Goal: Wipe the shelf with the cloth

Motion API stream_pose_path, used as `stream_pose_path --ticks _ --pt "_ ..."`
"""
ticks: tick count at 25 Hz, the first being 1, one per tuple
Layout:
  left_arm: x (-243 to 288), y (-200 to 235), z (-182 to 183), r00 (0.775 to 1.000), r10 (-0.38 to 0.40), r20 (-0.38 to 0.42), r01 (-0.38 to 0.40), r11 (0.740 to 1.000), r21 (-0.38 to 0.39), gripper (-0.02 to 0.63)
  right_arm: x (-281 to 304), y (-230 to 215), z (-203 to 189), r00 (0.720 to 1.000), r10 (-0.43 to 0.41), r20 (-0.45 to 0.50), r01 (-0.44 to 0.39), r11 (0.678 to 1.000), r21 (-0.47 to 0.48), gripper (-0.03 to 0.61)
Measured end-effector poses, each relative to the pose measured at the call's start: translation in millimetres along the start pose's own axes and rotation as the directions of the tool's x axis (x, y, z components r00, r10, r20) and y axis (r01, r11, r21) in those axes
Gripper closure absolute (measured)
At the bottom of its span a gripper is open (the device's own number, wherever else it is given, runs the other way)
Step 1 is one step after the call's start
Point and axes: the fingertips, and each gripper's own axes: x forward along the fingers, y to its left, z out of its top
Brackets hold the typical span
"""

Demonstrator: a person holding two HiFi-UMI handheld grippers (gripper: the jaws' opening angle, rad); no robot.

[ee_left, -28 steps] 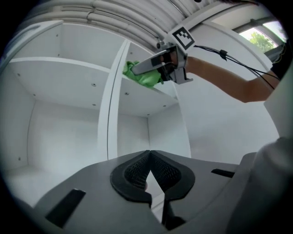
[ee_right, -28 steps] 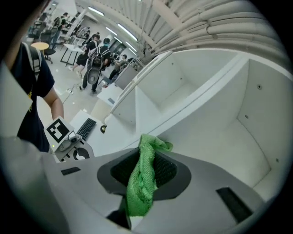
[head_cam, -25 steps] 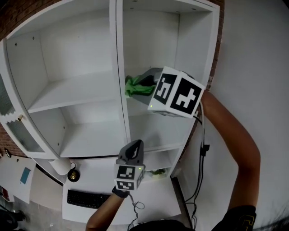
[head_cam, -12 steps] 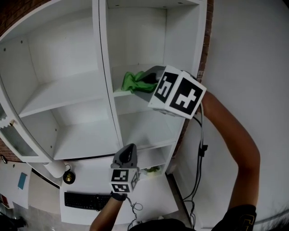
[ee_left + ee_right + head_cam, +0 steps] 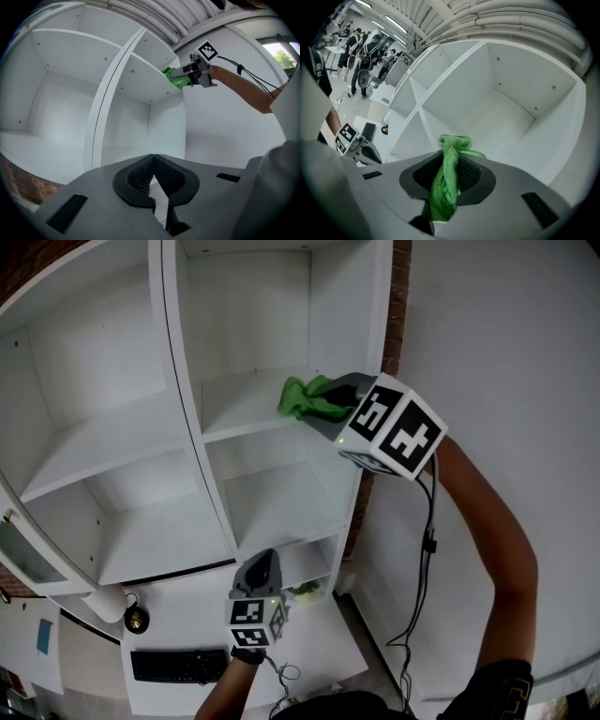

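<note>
The green cloth is bunched on the board of the upper right compartment of the white shelf unit, near its right wall. My right gripper is shut on the cloth, and its marker cube sticks out in front of the shelf. In the right gripper view the cloth hangs pinched between the jaws of the right gripper, over the white board. My left gripper is held low in front of the desk. Its jaws are shut on nothing and point up at the shelf.
A black keyboard and a small round dark object lie on the white desk below. Something green sits in the lowest right compartment. A cable hangs along the white wall. People stand far off.
My right gripper has dragged the cloth to the right along the board, away from the vertical divider toward the right wall. The left gripper has stayed low by the desk.
</note>
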Motion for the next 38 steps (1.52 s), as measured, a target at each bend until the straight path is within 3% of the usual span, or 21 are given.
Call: stream_pose_path --ticks 16,22,26,28,31,33,36,38 --pt "6 -23 -8 1.000 -0.024 -0.018 0.024 1.000 -0.008 0.597 -17 -20 -37 0.990 -0.102 -0.097 0.107 0.993 0.042 0.503" --pt "-4 -24 -15 0.999 -0.009 -0.033 0.008 1.000 -0.019 0.597 -21 -23 -40 0.978 -0.198 -0.059 0.202 0.977 0.062 0.503" --pt "-12 -19 -12 0.999 0.016 -0.028 -0.016 1.000 -0.021 0.597 -21 -23 -39 0.968 -0.245 -0.058 0.247 0.969 0.022 0.503" --pt "-16 -18 -7 1.000 0.027 -0.014 -0.028 0.999 -0.017 0.597 -28 -22 -23 0.965 -0.261 -0.006 0.262 0.965 0.025 0.502" --pt "-23 -14 -3 0.999 0.048 -0.003 -0.048 0.999 -0.011 0.597 -50 8 17 0.960 -0.186 0.208 0.162 0.979 0.126 0.502" --pt "-28 -4 -2 0.997 0.071 0.000 -0.071 0.997 -0.014 0.597 -58 41 36 0.952 -0.124 0.278 0.098 0.990 0.103 0.502" --pt "-36 10 -1 0.994 0.107 0.011 -0.106 0.994 -0.028 0.597 -42 89 36 0.970 -0.051 0.238 0.062 0.997 -0.038 0.502" --pt "-41 14 -5 0.993 0.119 0.008 -0.119 0.993 -0.027 0.597 -22 116 25 0.980 -0.021 0.196 0.032 0.998 -0.053 0.502"
